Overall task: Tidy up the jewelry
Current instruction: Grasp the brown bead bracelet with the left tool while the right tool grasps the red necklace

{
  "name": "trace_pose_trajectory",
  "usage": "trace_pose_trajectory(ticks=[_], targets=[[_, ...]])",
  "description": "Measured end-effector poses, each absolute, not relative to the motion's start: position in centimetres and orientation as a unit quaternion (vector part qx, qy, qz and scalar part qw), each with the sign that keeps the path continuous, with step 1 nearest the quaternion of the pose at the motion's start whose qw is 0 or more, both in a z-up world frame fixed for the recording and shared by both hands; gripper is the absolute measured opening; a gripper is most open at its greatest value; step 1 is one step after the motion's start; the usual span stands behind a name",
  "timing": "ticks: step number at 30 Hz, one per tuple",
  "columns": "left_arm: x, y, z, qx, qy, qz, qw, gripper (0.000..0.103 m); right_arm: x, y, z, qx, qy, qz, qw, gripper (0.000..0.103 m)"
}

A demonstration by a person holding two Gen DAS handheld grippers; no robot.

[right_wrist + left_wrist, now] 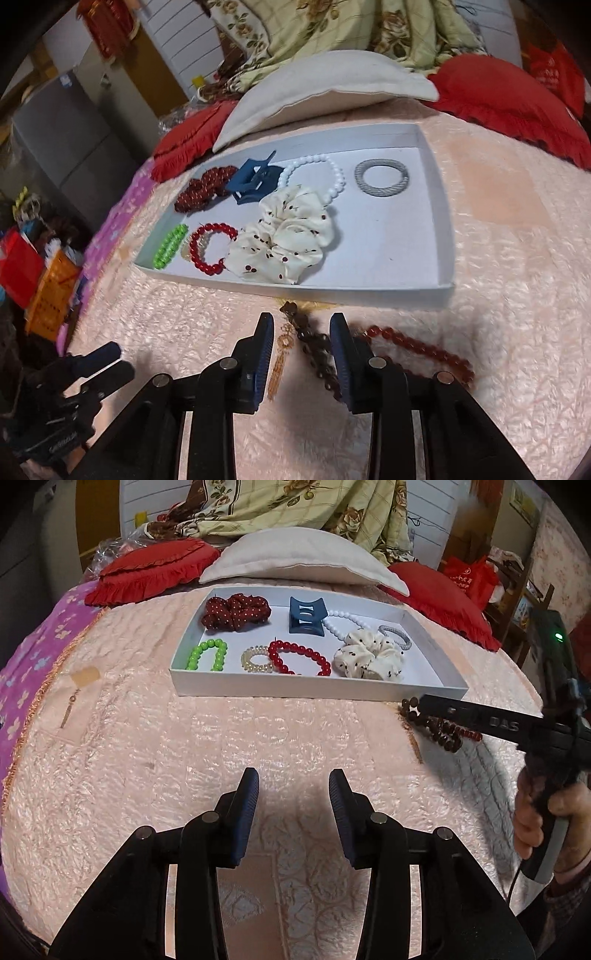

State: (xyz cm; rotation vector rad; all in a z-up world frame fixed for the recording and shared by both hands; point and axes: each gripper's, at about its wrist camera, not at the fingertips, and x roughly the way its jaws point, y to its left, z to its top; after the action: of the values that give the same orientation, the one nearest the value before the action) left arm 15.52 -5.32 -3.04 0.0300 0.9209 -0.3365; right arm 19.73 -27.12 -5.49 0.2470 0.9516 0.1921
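Note:
A white tray (317, 692) (439, 229) on the pink bedspread holds a dark red scrunchie (236, 612), a blue hair claw (306, 620), white beads (332, 173), a grey hair tie (381, 178), a cream scrunchie (291, 236), red beads (299, 657), a clear coil tie (255, 659) and green beads (207, 654). A dark brown bead string (314, 349) with a tassel and reddish beads (424, 349) lies on the bed in front of the tray. My right gripper (302, 325) (424, 703) is open, its jaws either side of the brown beads. My left gripper (293, 777) is open and empty over the bedspread.
A white pillow (303, 557) and red cushions (155, 568) lie behind the tray, with a floral quilt (295, 506) beyond. A purple cloth (33, 664) covers the bed's left edge. An orange basket (48, 295) and clutter stand on the floor at left.

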Motion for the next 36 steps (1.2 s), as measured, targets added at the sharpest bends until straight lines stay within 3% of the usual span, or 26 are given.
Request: trace_pose_trajectory(ticks=[8, 11, 15, 21, 36], targets=[[15.8, -3.2, -2.9, -0.008, 0.436, -0.144, 0.888, 0.039, 18.6, -22.2, -5.6, 0.168, 0.494, 0.233, 0.82, 0.03], [15.9, -2.6, -2.8, -0.013, 0.443, -0.143, 0.885, 0.039, 16.5, -22.6, -3.6, 0.176, 0.466, 0.261, 0.827, 0.03], [15.8, -3.1, -3.1, -0.008, 0.456, -0.154, 0.876, 0.039, 14.5, -27.8, -1.7, 0.163, 0.426, 0.166, 0.874, 0.03], [17.2, -7.5, -3.6, 0.011, 0.48, -0.203, 0.853, 0.039, 14.2, -33.5, -4.1, 0.098, 0.455, 0.021, 0.885, 0.03], [21.0, -15.1, -5.9, 0.078, 0.482, -0.22, 0.845, 0.039, 16.8, -33.1, -6.5, 0.029, 0.453, 0.021, 0.891, 0.03]])
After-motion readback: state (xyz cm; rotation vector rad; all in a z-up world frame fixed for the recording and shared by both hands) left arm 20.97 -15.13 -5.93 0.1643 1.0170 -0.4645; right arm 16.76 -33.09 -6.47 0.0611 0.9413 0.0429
